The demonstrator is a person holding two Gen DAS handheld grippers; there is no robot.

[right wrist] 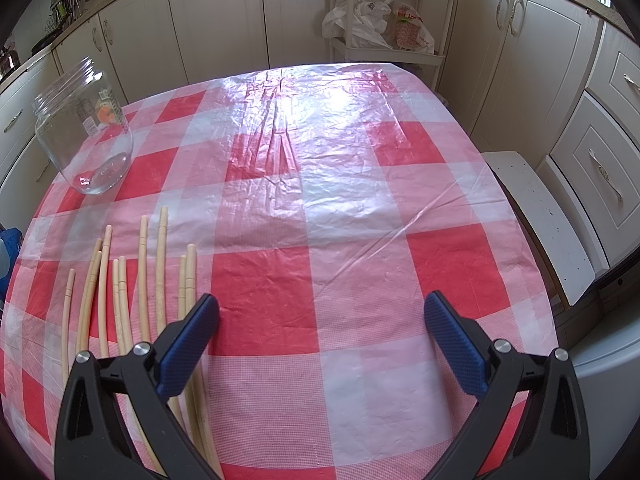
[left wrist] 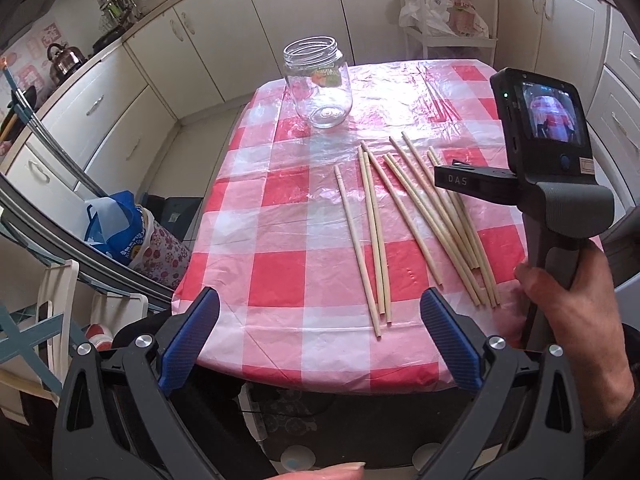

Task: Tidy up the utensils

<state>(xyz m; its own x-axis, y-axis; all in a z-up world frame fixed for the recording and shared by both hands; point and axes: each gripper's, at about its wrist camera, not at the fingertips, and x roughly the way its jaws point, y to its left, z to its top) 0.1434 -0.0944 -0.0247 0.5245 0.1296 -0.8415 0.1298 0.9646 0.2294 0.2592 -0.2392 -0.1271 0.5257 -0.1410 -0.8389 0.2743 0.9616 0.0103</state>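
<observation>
Table under a red-and-white checked plastic cloth. Clear glass jar, upright, lidless, empty, near the table's far left edge. Wooden chopsticks, about ten, lying loose and roughly parallel along the near edge, some touching or crossing. Left gripper: fingers spread wide, holding nothing, at the near edge. Right gripper: fingers spread, empty, above the cloth just right of the chopsticks, held by a hand.
</observation>
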